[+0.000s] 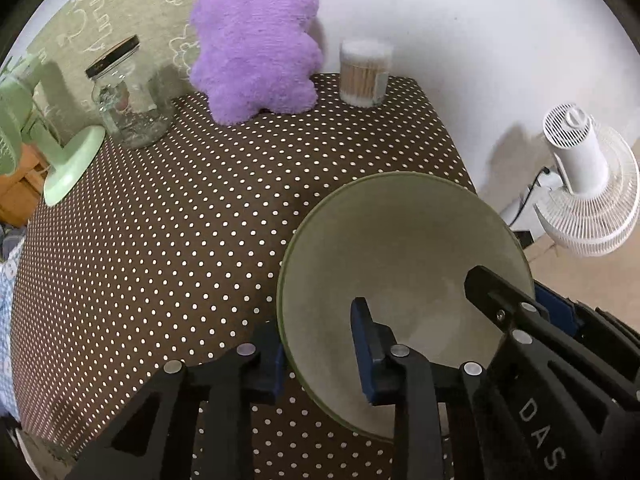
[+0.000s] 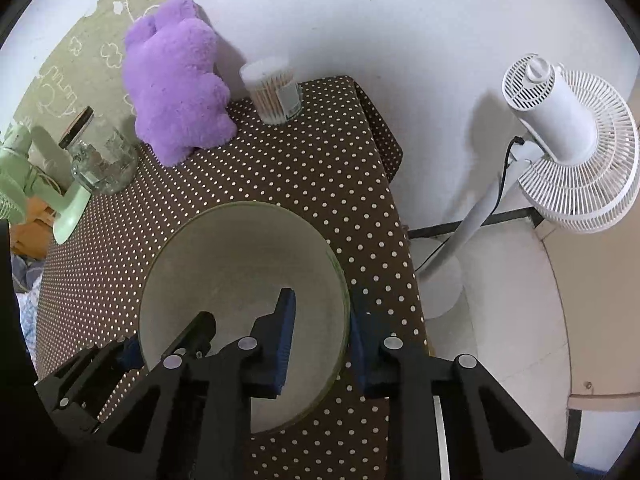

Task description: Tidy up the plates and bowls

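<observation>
Gripping opposite rims of the pale green bowl (image 1: pixel 404 280) on the dotted desk (image 1: pixel 160 240), the left gripper (image 1: pixel 320 344) and right gripper (image 2: pixel 320 332) have their fingers clamped on it.

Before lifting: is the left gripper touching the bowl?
Touching. The left wrist view shows the left gripper with its pads clamped on the bowl rim, one inside, one outside.

Probably a home: plush toy (image 1: pixel 256 40), tablecloth (image 1: pixel 160 240), standing fan (image 2: pixel 568 148).

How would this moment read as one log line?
left gripper: shut on bowl rim | right gripper: shut on opposite rim | bowl on table
</observation>
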Available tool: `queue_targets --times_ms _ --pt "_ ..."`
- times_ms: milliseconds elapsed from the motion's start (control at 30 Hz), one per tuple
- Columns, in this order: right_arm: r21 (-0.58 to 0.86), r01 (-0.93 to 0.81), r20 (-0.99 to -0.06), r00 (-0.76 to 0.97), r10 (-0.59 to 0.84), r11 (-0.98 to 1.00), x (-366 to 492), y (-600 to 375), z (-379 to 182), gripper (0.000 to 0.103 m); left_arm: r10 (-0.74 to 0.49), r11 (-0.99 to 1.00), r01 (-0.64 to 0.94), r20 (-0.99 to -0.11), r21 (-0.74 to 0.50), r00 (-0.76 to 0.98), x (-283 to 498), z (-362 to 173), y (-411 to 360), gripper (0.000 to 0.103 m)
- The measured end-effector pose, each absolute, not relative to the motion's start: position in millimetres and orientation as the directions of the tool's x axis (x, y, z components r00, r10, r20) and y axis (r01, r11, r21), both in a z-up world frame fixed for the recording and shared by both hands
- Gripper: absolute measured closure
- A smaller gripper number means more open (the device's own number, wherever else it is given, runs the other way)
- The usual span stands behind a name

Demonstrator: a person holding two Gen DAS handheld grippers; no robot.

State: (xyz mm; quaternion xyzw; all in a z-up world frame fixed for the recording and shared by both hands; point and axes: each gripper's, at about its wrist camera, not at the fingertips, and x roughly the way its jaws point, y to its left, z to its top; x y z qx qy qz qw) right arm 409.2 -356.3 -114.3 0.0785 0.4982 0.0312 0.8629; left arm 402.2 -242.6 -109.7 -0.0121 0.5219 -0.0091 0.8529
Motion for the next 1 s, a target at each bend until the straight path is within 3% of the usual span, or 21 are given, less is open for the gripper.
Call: queue_targets --times_ms 1000 --pt "0.165 -0.005 -0.829 0.541 0.141 0.986 311.7 -306.1 -58.3 0.074 -0.026 1.0 0.0 -0.856 -0.03 0.516 302.9 -48.4 -185.9 0.076"
